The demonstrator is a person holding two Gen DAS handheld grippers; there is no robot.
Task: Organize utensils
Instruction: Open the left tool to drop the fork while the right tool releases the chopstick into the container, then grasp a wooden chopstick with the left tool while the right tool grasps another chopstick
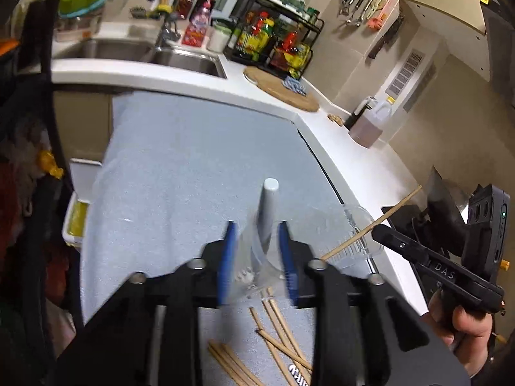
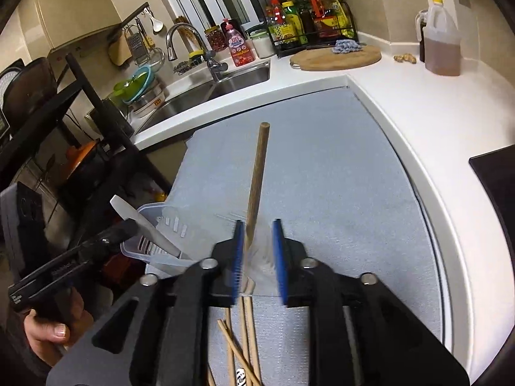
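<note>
My left gripper [image 1: 257, 251] is shut on a clear plastic utensil holder [image 1: 351, 234] and lifts it tilted above the grey mat [image 1: 193, 167]; a grey-handled utensil [image 1: 268, 206] stands in it. The holder [image 2: 161, 234] with the grey utensil [image 2: 141, 222] also shows in the right wrist view. My right gripper [image 2: 259, 254] holds a wooden chopstick [image 2: 257, 177] against its left pad, jaws partly apart; the chopstick [image 1: 373, 223] points into the holder. Several loose chopsticks [image 1: 273, 331] lie on the mat below both grippers, also in the right wrist view [image 2: 244, 341].
White counter [image 2: 418, 112] wraps the mat. A sink [image 2: 225, 83], a round wooden board [image 2: 334, 58], a condiment rack [image 2: 305, 22] and a jug of brown liquid [image 2: 441, 41] stand at the back. A dark cooktop [image 2: 495, 180] is at right, a black shelf frame [image 2: 83, 96] at left.
</note>
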